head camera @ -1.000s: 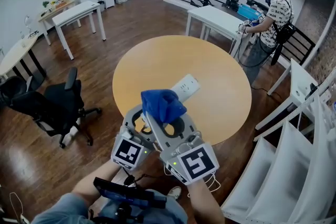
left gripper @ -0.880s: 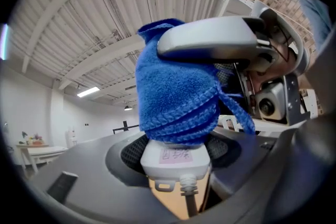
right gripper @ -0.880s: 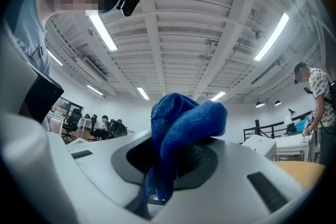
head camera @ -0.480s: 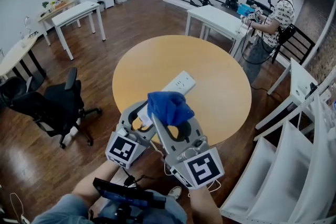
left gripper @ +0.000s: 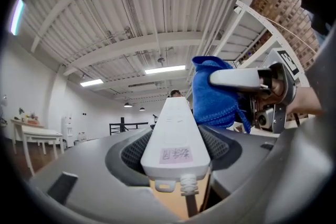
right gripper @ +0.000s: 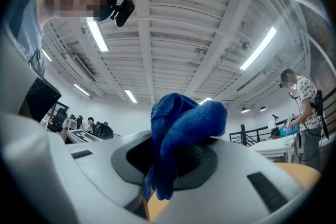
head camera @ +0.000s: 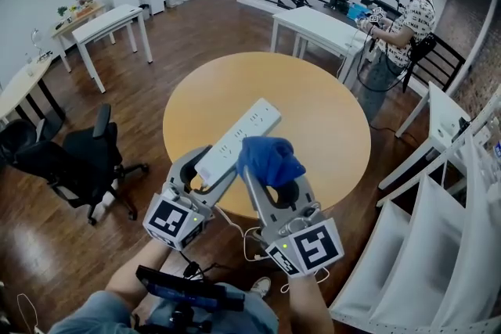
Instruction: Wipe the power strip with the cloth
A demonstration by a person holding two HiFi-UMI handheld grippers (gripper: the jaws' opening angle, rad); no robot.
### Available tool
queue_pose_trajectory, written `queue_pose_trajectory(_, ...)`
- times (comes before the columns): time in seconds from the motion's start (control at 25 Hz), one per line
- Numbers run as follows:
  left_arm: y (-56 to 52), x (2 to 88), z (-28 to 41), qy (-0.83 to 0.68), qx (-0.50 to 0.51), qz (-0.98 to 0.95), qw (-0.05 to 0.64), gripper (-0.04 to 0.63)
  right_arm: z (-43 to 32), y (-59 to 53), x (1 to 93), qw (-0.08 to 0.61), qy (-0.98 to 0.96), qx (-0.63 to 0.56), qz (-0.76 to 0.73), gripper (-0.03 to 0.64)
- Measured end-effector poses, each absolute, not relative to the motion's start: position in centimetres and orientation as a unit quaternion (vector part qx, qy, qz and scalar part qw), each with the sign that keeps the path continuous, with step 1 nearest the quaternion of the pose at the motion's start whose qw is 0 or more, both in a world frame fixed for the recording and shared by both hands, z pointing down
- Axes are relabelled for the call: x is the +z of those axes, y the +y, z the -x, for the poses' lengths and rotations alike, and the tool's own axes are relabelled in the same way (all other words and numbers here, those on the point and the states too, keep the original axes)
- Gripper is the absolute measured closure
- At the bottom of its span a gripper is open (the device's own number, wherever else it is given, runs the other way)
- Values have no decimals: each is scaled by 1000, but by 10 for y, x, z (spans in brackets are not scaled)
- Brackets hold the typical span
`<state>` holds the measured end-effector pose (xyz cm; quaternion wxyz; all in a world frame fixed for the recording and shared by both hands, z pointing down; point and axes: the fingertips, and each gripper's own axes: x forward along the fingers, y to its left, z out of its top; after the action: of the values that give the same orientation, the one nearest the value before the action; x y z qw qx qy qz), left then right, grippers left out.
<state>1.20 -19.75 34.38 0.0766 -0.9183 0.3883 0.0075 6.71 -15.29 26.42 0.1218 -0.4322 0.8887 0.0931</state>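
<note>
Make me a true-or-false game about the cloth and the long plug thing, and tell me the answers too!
The left gripper holds the white power strip. True.
The cloth is red. False: it is blue.
The right gripper is empty. False: it is shut on the cloth.
The table under them is round. True.
</note>
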Motion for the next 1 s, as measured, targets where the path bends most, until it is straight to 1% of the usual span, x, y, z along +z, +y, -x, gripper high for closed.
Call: queue_pose_trajectory(1.0, -186, 339, -19, 349, 2, 932, 100, 314, -150, -186, 237, 111, 844, 117, 512, 540)
